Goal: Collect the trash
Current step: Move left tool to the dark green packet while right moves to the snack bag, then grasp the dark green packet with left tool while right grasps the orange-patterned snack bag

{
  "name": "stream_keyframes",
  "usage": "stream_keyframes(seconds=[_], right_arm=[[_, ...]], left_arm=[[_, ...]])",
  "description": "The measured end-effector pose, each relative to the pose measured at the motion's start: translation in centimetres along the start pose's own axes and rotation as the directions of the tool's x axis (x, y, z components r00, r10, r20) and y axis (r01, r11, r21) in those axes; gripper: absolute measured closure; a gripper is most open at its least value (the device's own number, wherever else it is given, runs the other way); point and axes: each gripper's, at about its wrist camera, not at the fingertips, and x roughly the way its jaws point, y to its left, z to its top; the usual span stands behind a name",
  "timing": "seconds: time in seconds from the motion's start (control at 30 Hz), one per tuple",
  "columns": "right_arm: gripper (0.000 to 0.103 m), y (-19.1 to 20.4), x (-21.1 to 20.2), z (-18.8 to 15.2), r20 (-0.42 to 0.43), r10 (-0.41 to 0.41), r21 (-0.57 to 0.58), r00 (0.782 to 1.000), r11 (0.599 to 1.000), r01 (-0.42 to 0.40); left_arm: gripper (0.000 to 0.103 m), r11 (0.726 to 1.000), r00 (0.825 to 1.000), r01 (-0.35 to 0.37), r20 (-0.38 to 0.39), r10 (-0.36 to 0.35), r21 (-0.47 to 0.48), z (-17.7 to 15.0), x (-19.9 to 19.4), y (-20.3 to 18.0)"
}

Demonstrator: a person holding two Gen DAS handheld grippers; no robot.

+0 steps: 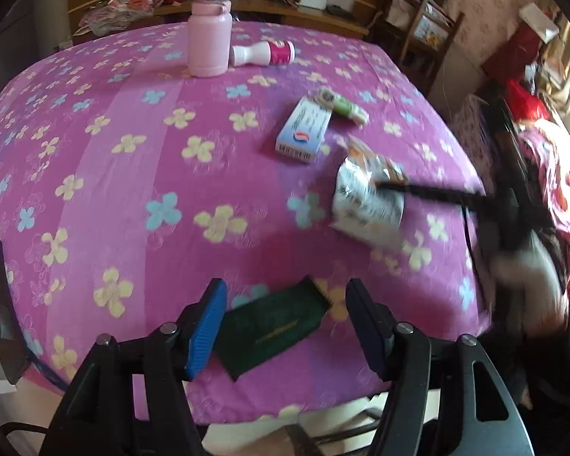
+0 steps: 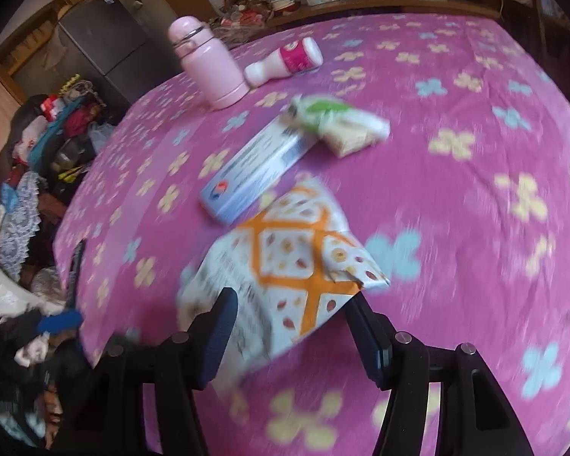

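A dark green wrapper (image 1: pixel 273 326) lies flat on the pink flowered tablecloth (image 1: pixel 114 174) near the table's front edge. My left gripper (image 1: pixel 285 323) stands open around it; the left blue pad is at the wrapper's edge and the right pad stands clear of it. My right gripper (image 2: pixel 290 326) is shut on a white and orange snack bag (image 2: pixel 285 266), which hangs crumpled between its fingers just above the cloth. The left wrist view shows that bag (image 1: pixel 364 197) at the right with a black finger (image 1: pixel 429 193) across it.
A blue and white box (image 2: pixel 254 167) and a green and white wrapper (image 2: pixel 338 121) lie mid-table. Behind them stand a pink flask (image 2: pixel 209 64) and a toppled white and pink bottle (image 2: pixel 285 60). Piled clutter (image 2: pixel 49 144) fills the floor left of the table.
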Motion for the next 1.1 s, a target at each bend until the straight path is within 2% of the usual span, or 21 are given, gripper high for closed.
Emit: stream_keyframes(seconds=[0.07,0.17,0.23,0.33,0.4,0.47,0.6,0.73,0.83,0.9,0.97,1.03,1.1], right_arm=[[0.04,-0.6,0.8,2.0,0.014,-0.031,0.022,0.999,0.999,0.031],[0.04,-1.2,0.3,3.3,0.035,-0.029,0.075,0.999,0.997,0.026],[0.036,-1.0,-0.5,3.0,0.05,-0.004,0.085,0.999,0.996,0.0],[0.032,0.2,-1.8,1.8,0.056,0.011,0.072,0.998,0.997,-0.015],[0.025,1.2,-1.8,1.3,0.058,0.019,0.079,0.998,0.997,-0.023],[0.025,2.2,-1.2,0.9,0.047,0.025,0.083,0.999,0.996,-0.028],[0.025,4.0,0.8,0.6,0.024,-0.08,0.061,0.997,0.995,0.078],[0.025,4.9,1.2,0.5,0.062,-0.189,0.054,0.98,0.981,0.186],[0.025,5.1,0.3,0.2,0.108,-0.247,0.047,0.963,0.969,0.244],[0.025,4.9,0.1,0.3,0.108,-0.243,0.055,0.964,0.97,0.238],[0.025,4.7,1.1,0.4,0.054,-0.203,0.066,0.978,0.978,0.199],[0.023,4.9,1.4,0.2,0.062,-0.216,0.066,0.974,0.975,0.212],[0.016,5.5,1.8,0.2,0.068,-0.23,0.052,0.971,0.973,0.226]], left_arm=[[0.037,0.999,1.0,-0.017,-0.021,0.018,0.031,-0.6,0.2,0.0],[0.036,0.997,0.999,-0.028,-0.035,0.03,0.071,-1.4,0.6,-0.1],[0.032,0.994,0.999,-0.033,-0.038,0.038,0.104,-1.8,1.1,-0.2],[0.032,0.985,0.998,-0.047,-0.036,0.054,0.166,-2.1,2.2,-0.6],[0.032,0.976,0.997,-0.06,-0.029,0.068,0.208,-2.3,3.0,-1.1],[0.032,0.967,0.996,-0.076,-0.026,0.085,0.244,-2.3,3.7,-1.6],[0.032,0.948,0.99,-0.135,-0.002,0.141,0.288,-2.4,4.7,-2.1],[0.032,0.953,0.986,-0.162,0.003,0.166,0.255,-2.3,5.2,-1.5],[0.032,0.972,0.991,-0.128,0.003,0.13,0.195,-1.9,5.0,-0.6],[0.032,0.979,0.994,-0.107,-0.004,0.109,0.171,-1.6,5.1,-0.3],[0.036,0.983,0.994,-0.103,-0.014,0.106,0.151,-1.5,5.4,-0.2],[0.041,0.985,0.994,-0.108,-0.008,0.11,0.137,-1.3,5.4,-0.1],[0.044,0.987,0.995,-0.098,-0.007,0.099,0.127,-1.2,5.5,-0.2]])
